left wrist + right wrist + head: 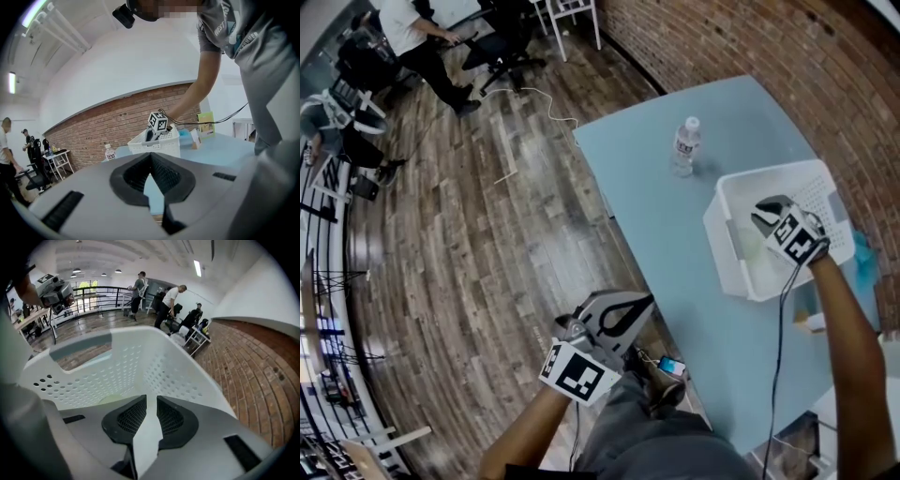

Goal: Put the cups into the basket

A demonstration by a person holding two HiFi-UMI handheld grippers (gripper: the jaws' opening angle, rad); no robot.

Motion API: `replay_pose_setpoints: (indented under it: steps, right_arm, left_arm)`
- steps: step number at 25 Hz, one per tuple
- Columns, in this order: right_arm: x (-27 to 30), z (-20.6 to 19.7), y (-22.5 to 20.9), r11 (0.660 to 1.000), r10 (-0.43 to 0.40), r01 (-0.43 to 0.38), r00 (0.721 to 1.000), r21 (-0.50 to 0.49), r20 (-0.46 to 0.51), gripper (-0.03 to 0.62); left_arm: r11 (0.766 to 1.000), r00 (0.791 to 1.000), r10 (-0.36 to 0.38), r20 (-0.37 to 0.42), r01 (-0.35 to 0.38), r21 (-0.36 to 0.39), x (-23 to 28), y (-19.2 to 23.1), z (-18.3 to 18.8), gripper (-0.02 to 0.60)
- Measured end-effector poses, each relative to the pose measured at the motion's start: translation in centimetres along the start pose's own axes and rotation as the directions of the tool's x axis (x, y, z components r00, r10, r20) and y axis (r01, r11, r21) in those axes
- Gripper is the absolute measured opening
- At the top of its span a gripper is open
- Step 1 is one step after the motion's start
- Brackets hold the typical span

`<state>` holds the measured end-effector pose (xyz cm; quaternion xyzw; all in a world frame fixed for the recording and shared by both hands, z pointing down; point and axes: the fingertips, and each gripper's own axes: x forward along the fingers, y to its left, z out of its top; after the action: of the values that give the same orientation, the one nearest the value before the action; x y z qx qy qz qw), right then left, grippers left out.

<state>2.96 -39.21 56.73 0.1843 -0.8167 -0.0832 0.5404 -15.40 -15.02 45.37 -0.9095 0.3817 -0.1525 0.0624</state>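
Cups: only one candidate showed. A pale greenish round shape lay on the basket floor, just ahead of the right tongs. It was too washed out to confirm as a cup, and no cup could be made out anywhere on the surface.

Handling, as a judgement: if it was a thin plastic or paper cup, it would be light, slick and easy to crush. Best hold would be across the rim wall, one pad inside and one outside, with low squeeze. A side grip lower on the body would likely deform it.

Basket: white moulded plastic, rectangular, with perforated walls, a cut-out handle slot and a rolled rim. It looked rigid and sat on the surface near the far right corner.

Right tongs: inside the basket mouth, pitched down. The jaws stood apart and released, with nothing between the ribbed black pads. Only the basket wall showed through the gap.

Left tongs: low, off the near edge of the surface and roughly level. The tips were clenched together and empty.

Surface: smooth, matte, light blue. A clear water bottle with a white cap stood upright on it, well apart from the basket. The floor was wood plank, and a brick wall ran behind.
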Motion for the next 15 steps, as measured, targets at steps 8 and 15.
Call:
replay_pose_setpoints:
  steps: [8, 15]
  right_arm:
    - [-10.2, 7.1, -3.7, 0.933, -0.334, 0.359, 0.898, -0.038, 0.285, 0.058]
    - [-21.0, 11.7, 3.8, 0.929, -0.274, 0.361, 0.82, -0.083, 0.503, 0.046]
  left_arm:
    - [0.998, 0.999, -0.028, 0.017, 0.027, 0.05, 1.2, -1.6, 2.1, -0.002]
    - [0.995, 0.997, -0.059, 0.05, 0.054, 0.087, 2.5, -3.7, 5.2, -0.002]
